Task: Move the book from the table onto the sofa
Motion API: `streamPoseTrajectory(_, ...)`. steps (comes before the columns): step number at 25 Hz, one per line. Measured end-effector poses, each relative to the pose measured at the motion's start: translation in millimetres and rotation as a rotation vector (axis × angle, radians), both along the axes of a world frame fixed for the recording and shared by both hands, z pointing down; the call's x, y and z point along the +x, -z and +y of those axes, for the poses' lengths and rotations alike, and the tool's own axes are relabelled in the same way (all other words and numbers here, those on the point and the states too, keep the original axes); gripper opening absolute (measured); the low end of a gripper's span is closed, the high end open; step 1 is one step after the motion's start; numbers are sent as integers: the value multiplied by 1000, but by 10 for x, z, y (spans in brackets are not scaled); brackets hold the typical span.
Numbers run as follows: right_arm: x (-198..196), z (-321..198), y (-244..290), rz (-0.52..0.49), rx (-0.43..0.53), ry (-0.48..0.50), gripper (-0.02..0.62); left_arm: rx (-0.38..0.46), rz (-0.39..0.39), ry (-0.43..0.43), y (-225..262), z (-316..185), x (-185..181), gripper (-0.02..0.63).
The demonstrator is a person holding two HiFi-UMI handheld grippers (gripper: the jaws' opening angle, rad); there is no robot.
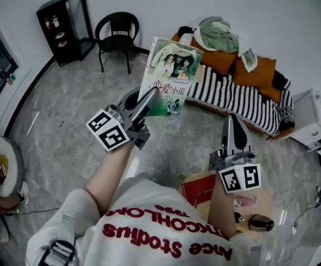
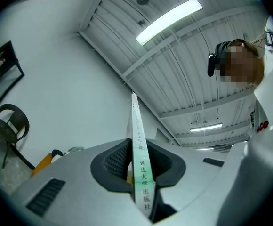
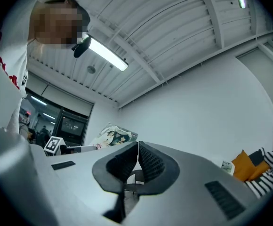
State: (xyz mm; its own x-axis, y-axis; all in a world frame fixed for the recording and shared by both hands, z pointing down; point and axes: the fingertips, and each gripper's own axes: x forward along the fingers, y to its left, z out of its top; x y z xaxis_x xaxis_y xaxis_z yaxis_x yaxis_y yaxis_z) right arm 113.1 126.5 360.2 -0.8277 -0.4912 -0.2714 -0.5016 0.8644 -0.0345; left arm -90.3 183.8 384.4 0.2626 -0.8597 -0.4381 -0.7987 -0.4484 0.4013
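Left gripper (image 1: pixel 149 100) pinches the upright book (image 1: pixel 170 71) by its lower edge. The sofa (image 1: pixel 243 100) lies ahead, beyond it. Right gripper (image 1: pixel 231 124) is pressed together, empty.

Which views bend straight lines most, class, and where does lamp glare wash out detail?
Head view: mild bending towards the edges, the book sharp. Left gripper view: strong fisheye with dark corners, ceiling lamp blown white. Right gripper view: the same fisheye and dark corners, its strip lamp glaring.

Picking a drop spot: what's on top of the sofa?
Orange cushions and bundled green cloth sit along the back of the sofa; the striped seat looks mostly bare. The book in the left gripper hides its left end.
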Motion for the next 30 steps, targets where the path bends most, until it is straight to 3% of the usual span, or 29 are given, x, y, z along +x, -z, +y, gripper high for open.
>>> streamPoseTrajectory(5,-318,-246,25,-11,-8,-36,29,-1,12,-25,41,-327,-409,71)
streamPoseTrajectory(10,-1208,-600,111,-6,-28,-58,29,-5,24,-52,160,-739,-1320,71)
streamPoseTrajectory(12,-1390,-670,106,-5,-28,-61,29,0,28,-60,171,-819,-1494,71)
streamPoseTrajectory(26,-1371,-989,-99,-32,-23,-49,29,-3,41,-29,-89,-994,-1547,71)
streamPoseTrajectory(30,-1612,-1114,-193,-39,-48,-33,29,-25,42,-10,-170,-1046,-1787,71)
